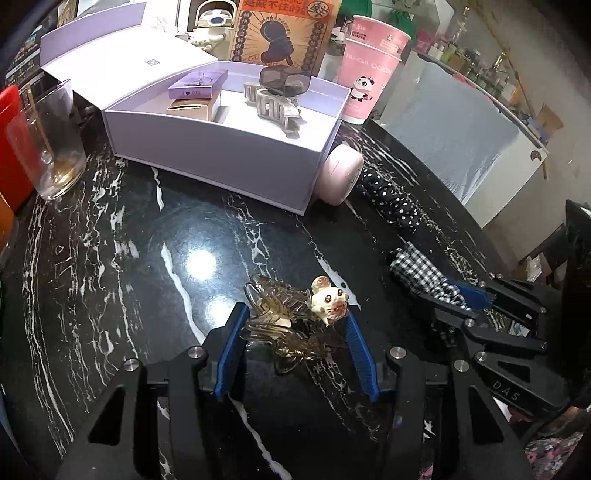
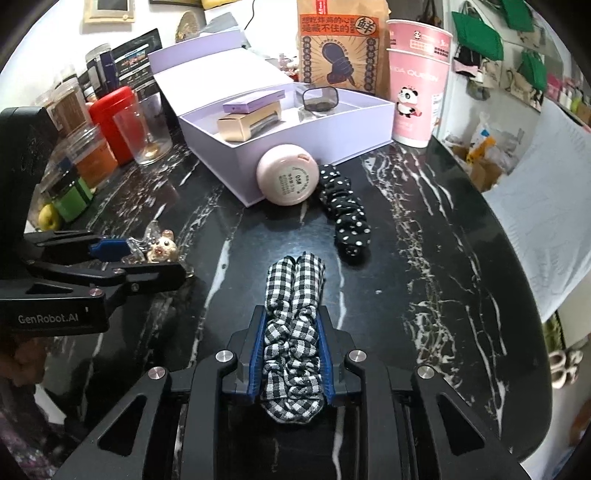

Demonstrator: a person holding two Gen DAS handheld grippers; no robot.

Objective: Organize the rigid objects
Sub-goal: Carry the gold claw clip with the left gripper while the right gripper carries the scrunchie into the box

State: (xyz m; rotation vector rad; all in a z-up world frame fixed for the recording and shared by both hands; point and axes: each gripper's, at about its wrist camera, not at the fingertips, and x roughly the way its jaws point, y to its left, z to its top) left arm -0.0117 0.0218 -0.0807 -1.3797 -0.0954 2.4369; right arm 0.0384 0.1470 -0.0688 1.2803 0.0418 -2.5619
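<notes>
Two claws, two hair pieces on the black marble bench

Left wrist view: bottom centre, the left claw [image 1: 293, 328] grips the clear hair clip [image 1: 280, 328] with its bear charm; the lavender box [image 1: 229, 155] sits upper centre. Right wrist view: bottom centre, the right claw [image 2: 293, 339] is clenched on the checked scrunchie [image 2: 293, 332]; the dotted scrunchie [image 2: 345, 214] lies beyond.

**Background Items on and Around the Work Surface**

The black marble tabletop [image 1: 110, 277] has white veining. An empty clear glass tumbler [image 1: 55, 147] stands upright at its left side, just beside a red container [image 2: 116, 122]. Two nested pink paper cups [image 1: 369, 74] with a panda print stand at the rear, next to a printed brown paper bag [image 2: 340, 48]. Green bags [image 2: 476, 33] hang on the far wall.
</notes>
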